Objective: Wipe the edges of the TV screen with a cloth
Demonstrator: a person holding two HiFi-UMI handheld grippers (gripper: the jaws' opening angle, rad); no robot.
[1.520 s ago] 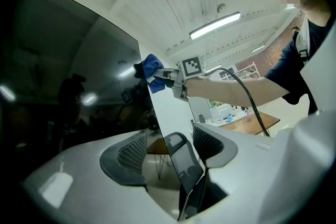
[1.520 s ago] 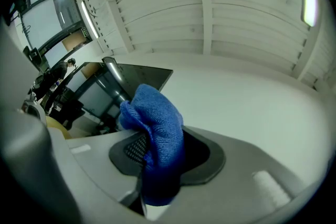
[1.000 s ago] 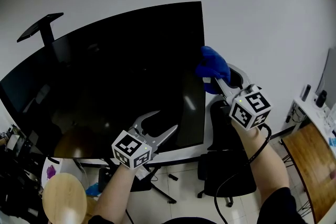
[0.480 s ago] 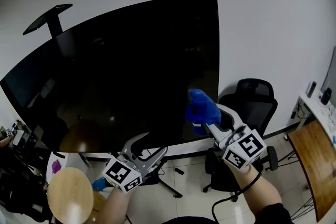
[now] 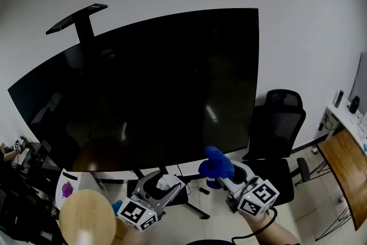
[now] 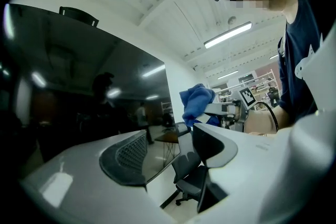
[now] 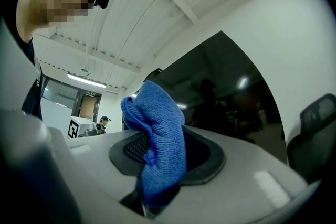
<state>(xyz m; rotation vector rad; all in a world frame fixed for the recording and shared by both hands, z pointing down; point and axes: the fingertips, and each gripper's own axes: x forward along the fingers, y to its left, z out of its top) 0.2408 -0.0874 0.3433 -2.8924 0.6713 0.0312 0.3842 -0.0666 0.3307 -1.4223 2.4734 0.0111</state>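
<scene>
Our right hand-held gripper (image 5: pixel 222 179) clamps the blue cloth (image 5: pixel 214 162) below the TV screen (image 5: pixel 143 94) at five o'clock; our left hand-held gripper (image 5: pixel 166 185) gapes wide.

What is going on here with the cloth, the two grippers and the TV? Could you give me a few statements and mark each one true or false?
1. The right gripper is clamped on a blue cloth. True.
2. The left gripper grips a second cloth. False: its jaws stand apart with nothing between them.
3. The TV screen is dark, showing only reflections. True.
4. The blue cloth is up at the top edge of the TV screen. False: it is low, by the bottom edge, towards the right corner.
5. A black office chair stands to the right of the TV screen. True.
</scene>
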